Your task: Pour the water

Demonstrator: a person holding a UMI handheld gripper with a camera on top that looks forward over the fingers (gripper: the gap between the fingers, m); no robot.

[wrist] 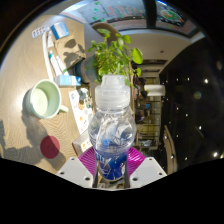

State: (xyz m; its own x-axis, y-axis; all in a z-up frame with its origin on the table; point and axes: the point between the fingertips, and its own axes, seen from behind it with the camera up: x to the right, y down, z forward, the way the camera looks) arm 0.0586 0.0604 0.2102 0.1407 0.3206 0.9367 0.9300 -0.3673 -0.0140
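A clear plastic bottle [111,130] fills the middle of the view, standing upright between the two fingers of the claw [111,168]. The claw is clenched on the bottle: its pink pads [89,160] press against the lower body on both sides, just about where a blue label wraps the bottle. The bottle has a wide white cap [111,92] still on it, and its rounded upper body looks see-through, with light glinting on the plastic. Whether there is water inside cannot be told for sure.

Beyond the bottle and to its left lies a pale wooden counter [62,128]. On it stands a light green bowl [43,99], round and open at the top, well apart from the bottle. Nearer the claw, also on the left, sits a small dark red round thing [49,147], perhaps a lid or a little dish; its kind cannot be told. Further back on the counter are a few small items, too small to name.

Directly behind the bottle rises a green leafy plant [113,48], its leaves spreading above the white cap. To the right of the bottle the room is dark, with small points of light scattered over it. Above, bright windows or ceiling panels show at the far end of the room.
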